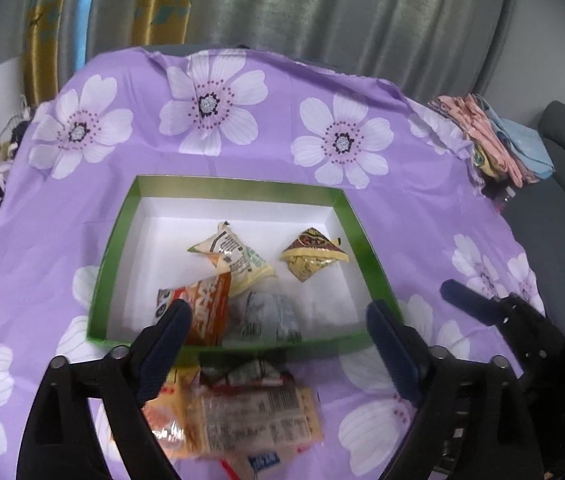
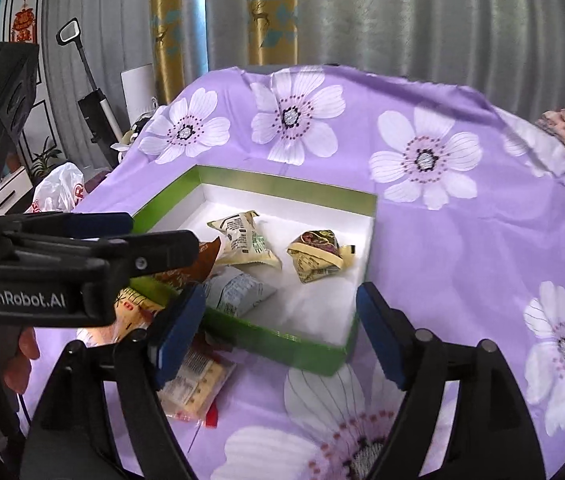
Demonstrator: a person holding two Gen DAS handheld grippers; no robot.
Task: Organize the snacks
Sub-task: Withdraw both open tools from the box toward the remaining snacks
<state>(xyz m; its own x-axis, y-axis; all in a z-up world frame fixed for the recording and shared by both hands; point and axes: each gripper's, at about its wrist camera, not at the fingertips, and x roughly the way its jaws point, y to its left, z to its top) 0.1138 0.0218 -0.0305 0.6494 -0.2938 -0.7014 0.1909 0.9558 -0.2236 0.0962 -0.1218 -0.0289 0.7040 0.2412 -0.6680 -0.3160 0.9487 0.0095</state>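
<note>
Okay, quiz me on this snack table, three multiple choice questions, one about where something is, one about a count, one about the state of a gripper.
1. Where does the brown and yellow triangular packet lie?
A. On the cloth outside the box
B. Inside the green box, toward its right side
C. Between the left gripper's fingers

2. How many snack packets lie inside the green box?
A. Two
B. Four
C. Seven

3. How does the right gripper stand?
A. Open, nothing between its fingers
B. Shut on a packet
C. Shut on the box rim

Answers:
1 B: it lies on the white floor of the box, apart from the others and nearer the right wall.
2 B: the cream packet, the orange packet, the grey packet and the triangular one.
3 A: its blue pads stand wide apart over the box's near corner, with nothing gripped.
</note>
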